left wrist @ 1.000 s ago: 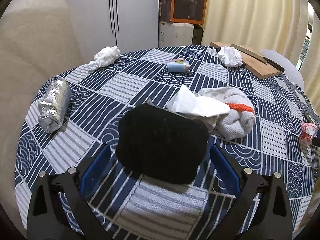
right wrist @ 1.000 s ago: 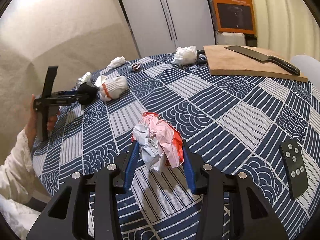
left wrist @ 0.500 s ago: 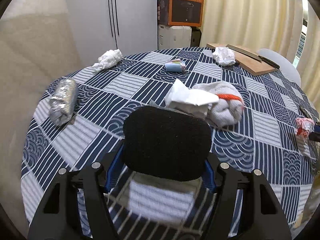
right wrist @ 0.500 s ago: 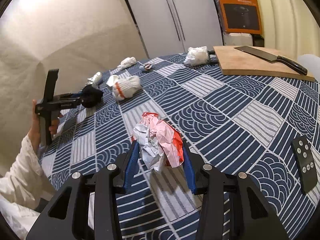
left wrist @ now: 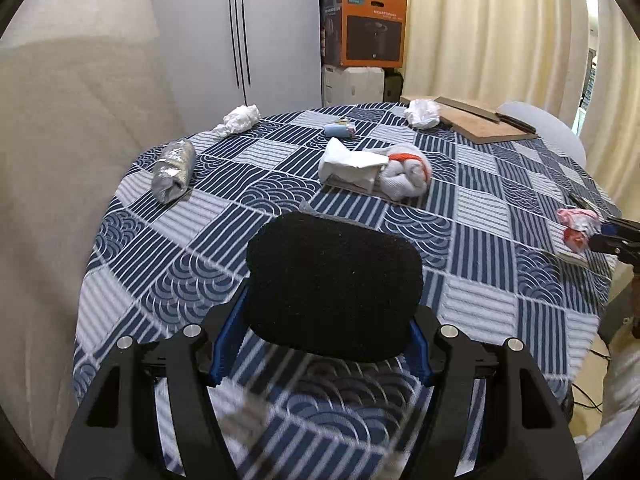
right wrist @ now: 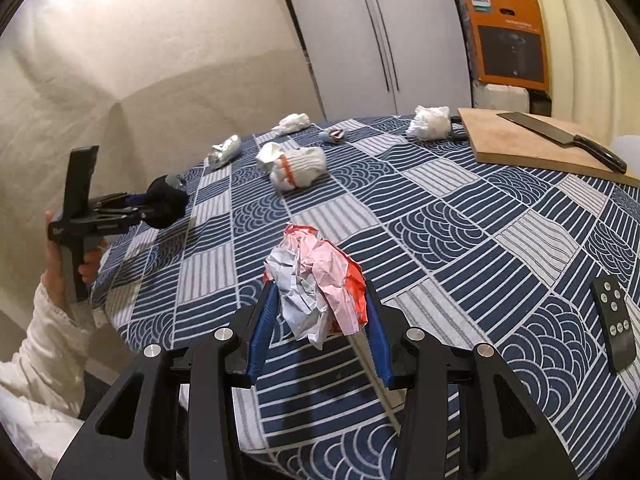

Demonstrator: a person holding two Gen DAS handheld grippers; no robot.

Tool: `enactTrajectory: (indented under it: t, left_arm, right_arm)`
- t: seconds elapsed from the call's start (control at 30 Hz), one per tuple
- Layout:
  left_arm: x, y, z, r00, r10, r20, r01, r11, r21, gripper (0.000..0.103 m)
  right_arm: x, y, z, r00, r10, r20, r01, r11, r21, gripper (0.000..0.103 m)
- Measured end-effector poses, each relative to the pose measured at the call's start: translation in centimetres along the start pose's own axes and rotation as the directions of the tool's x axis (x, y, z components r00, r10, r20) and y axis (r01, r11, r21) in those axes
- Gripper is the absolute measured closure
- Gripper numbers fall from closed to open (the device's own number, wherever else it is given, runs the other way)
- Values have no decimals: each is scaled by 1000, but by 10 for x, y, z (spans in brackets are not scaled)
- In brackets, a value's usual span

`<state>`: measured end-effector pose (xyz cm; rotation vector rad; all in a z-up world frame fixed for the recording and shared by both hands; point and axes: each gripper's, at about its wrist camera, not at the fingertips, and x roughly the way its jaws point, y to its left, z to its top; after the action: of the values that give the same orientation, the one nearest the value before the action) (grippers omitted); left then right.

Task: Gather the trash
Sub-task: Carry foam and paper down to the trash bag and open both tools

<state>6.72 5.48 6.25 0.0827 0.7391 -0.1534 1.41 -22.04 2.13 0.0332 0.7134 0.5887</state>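
Only loose crumpled paper [right wrist: 316,280] on tablecloth [right wrist: 460,220]

A round table [left wrist: 132,216] in blue patterned cloth stands before grey cabinet doors [left wrist: 240,36] and cream curtains [left wrist: 492,32].

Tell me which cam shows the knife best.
Right wrist. The knife lies in full on the cutting board, blade and dark handle both clear. In the left wrist view it is far off at the table's back edge, seen nearly edge-on, a thin strip with the handle barely showing.
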Motion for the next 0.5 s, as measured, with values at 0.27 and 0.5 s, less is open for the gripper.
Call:
enactTrajectory:
  t: [0.27, 0.5]
  left_arm:
    - [-42, -16, -29, 998, -24, 56, 24, 1000, -3, 37]
    - [-73, -48, -52, 995, -57, 76, 52, 996, 68, 37]
  right_arm:
    - [-8, 18, -10, 1000, 16, 3, -16, 999, -35, 63]
    - [-15, 33, -20, 1000, 20, 0, -20, 996, -83, 62]
